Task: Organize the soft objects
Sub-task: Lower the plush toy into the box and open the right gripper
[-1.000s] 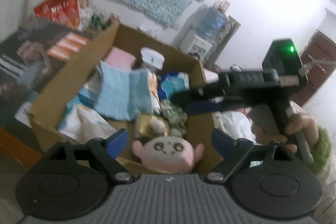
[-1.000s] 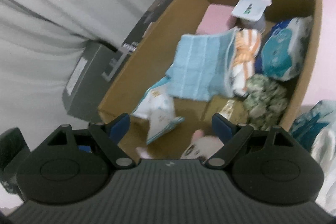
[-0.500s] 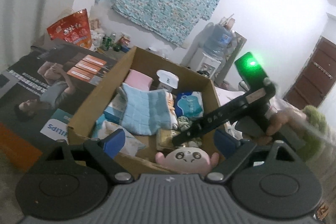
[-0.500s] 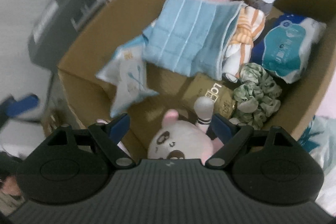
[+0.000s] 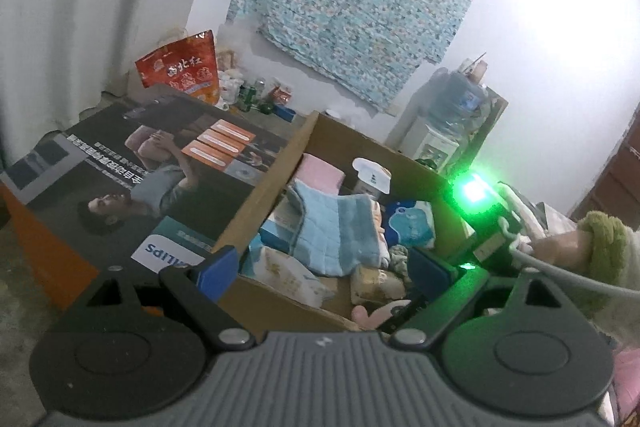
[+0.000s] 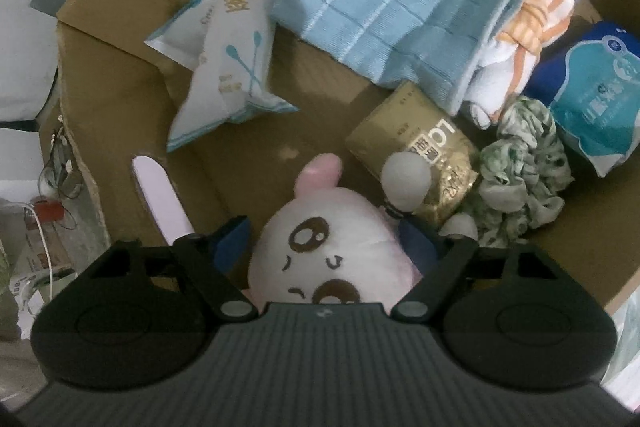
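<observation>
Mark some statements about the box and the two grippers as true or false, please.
1. The plush toy lies between the fingers of the right gripper. True; its jaws have just been closing.
2. The blue towel lies outside the cardboard box. False: it is inside, over the striped cloth.
3. The left gripper holds a packet. False: it is open and holds nothing.
4. A green scrunchie lies beside the gold packet. True.

The plush (image 6: 324, 259) is cut off below by the right gripper's (image 6: 326, 239) body, and whether it is touched by the pads cannot be told. Print on the gold pouch (image 6: 420, 151) is blurred.
</observation>
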The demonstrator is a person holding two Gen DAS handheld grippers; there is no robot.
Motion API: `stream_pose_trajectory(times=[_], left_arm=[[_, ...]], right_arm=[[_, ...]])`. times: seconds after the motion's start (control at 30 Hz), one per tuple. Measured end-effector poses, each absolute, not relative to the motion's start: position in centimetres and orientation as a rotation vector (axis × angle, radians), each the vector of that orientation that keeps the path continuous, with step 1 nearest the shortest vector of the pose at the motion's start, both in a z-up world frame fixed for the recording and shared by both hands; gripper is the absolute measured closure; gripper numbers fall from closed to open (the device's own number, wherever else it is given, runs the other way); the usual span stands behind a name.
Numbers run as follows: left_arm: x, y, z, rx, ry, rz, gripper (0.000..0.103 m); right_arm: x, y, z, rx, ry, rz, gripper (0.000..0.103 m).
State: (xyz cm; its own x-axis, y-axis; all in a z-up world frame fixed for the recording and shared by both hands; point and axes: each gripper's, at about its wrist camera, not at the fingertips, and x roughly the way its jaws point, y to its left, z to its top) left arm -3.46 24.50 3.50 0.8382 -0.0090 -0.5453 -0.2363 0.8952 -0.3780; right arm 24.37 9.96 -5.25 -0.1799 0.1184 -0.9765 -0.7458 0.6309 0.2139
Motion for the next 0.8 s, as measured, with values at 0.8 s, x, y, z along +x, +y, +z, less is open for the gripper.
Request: stream_pose_trajectory(times=[0.8], left_arm=[[-3.7,24.7,3.5,-0.481,0.561,0.143,0.01]], right_arm=[[22.6,4.0,-1.6,-0.062,1.338,0.76,0.026]])
